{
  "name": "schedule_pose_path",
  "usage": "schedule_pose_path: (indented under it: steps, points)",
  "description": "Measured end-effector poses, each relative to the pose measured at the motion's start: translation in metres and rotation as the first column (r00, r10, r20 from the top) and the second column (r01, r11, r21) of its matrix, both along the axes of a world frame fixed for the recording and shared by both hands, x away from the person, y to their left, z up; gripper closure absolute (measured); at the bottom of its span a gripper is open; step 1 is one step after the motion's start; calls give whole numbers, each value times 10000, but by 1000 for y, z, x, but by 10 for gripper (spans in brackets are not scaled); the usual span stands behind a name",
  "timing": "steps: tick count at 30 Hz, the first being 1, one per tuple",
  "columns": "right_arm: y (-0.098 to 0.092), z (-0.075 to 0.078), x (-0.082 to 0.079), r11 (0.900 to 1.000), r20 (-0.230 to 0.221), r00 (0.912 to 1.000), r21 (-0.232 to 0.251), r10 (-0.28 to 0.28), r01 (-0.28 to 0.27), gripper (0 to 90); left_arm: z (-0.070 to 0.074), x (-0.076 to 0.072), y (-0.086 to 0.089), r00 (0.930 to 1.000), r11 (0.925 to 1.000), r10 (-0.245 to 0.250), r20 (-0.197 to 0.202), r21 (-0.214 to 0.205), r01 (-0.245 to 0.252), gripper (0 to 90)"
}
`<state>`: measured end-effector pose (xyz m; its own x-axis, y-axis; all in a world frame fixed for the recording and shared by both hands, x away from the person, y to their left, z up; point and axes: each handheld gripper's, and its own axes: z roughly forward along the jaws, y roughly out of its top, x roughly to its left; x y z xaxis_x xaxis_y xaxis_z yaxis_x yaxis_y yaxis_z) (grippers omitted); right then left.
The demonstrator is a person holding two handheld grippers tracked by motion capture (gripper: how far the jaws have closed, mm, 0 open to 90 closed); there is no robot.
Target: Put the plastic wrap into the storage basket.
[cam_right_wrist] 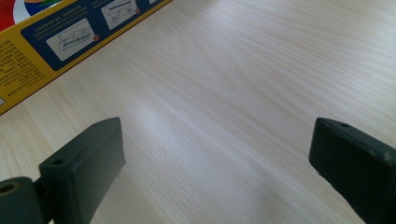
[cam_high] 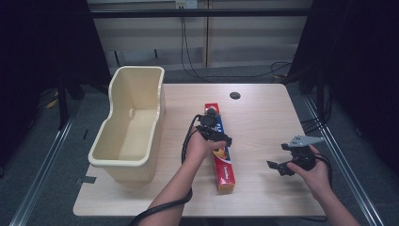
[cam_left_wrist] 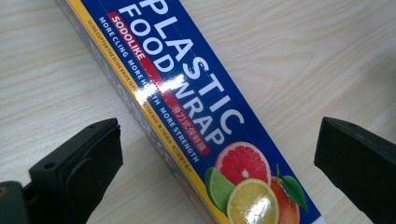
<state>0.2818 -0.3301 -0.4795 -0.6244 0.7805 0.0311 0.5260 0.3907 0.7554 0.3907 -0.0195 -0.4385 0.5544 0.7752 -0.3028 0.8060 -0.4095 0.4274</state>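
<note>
1. Two grippers up, both with jaws spread wide and nothing between the pads.
2. Left gripper (cam_high: 217,134) hovers right over the plastic food wrap box (cam_left_wrist: 201,121), jaws either side of it, not touching.
3. Box lies mid-table (cam_high: 263,117), beside the cream tub (cam_high: 131,125).
4. Right gripper (cam_high: 281,160) sits well off, over bare wood.

Blue-and-yellow food wrap box (cam_left_wrist: 196,116); cream tub (cam_high: 129,125).

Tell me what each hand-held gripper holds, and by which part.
Nothing is held. The left hand-held gripper is open astride the plastic wrap box; the right hand-held gripper is open above bare table.
</note>
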Motion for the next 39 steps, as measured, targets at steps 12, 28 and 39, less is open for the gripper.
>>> schedule_pose_path:
  steps: [12,28,39]
  points:
    - [-1,1,0,9999,51,9999,111,-128,128,31,-13,4,-7,9999,9995,155,-39,259,-154,19]
    - [1,2,0,9998,47,10000,206,-39,38,31,-26,6,-15,9993,9987,286,-255,434,-275,32]
    - [1,3,-1,9996,152,9997,233,-193,189,32,-30,8,-11,9963,9986,416,-746,358,-390,87]
